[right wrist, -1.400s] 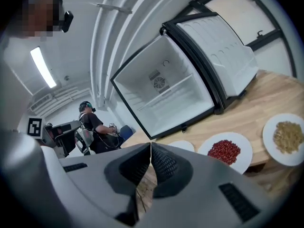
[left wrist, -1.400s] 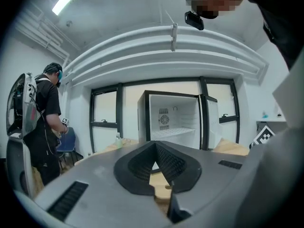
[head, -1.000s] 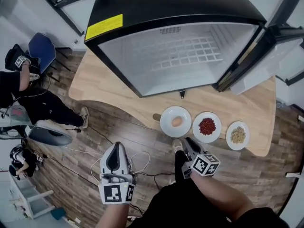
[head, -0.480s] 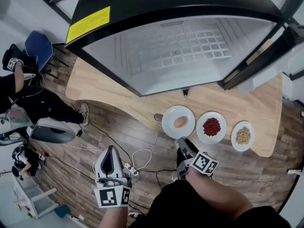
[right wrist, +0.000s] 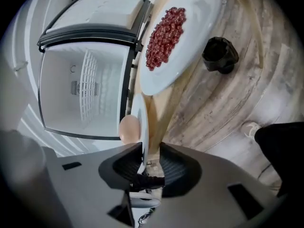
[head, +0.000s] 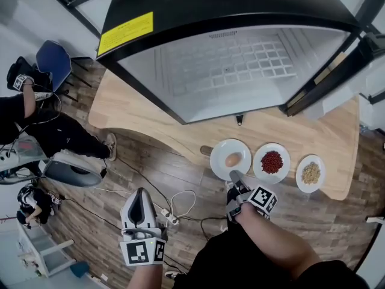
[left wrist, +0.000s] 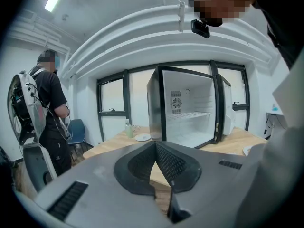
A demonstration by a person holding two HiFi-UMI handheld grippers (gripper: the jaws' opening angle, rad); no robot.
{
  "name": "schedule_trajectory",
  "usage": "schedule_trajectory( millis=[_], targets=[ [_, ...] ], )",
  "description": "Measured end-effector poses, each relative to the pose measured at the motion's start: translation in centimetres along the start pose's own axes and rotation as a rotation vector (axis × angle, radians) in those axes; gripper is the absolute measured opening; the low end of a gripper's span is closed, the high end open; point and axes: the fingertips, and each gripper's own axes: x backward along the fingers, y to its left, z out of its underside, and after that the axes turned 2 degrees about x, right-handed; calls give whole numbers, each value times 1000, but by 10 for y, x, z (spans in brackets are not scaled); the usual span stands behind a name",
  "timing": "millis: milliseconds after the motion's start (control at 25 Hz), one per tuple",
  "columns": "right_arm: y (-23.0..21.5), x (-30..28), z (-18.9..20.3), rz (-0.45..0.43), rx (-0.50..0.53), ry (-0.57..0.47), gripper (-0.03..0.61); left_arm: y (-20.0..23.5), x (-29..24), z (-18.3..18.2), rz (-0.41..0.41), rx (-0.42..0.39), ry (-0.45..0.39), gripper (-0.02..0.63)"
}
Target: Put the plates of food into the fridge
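The left claw (head: 142, 193) hangs shut and empty over the floor (head: 153, 167). The right claw (head: 234, 176) is closing round the near rim of the egg plate (head: 220, 152) — no firm grip yet — on the worktop (head: 138, 110). Behind it stands the open fridge (head: 240, 71).

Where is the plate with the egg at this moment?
In the head view, the egg plate sits on the table right of centre, left of the red bean plate; the right gripper jaws are closing around its near rim.
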Motion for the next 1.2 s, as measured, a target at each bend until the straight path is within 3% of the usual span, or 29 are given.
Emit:
schedule_trajectory(
  millis=[80, 120, 200, 480, 800, 1200],
  targets=[
    [3, 7, 4, -21, 13, 1, 102, 4, 3, -1, -10, 12, -7, 5],
    [5, 10, 4, -31, 24, 1, 51, 5, 4, -1, -11, 16, -11, 5],
    [12, 17, 6, -50, 53, 13, 35, 4, 6, -4, -7, 15, -20, 5],
    [47, 35, -3, -87, 116, 20, 34, -7, 9, -20, 23, 9, -61, 5],
    [112, 45, -22, -189, 134, 39, 34, -21, 1, -56, 49, -3, -122, 5],
    [173, 38, -47, -254, 150, 82, 34, -21, -25, -99, 17, -14, -158, 5]
  ],
)
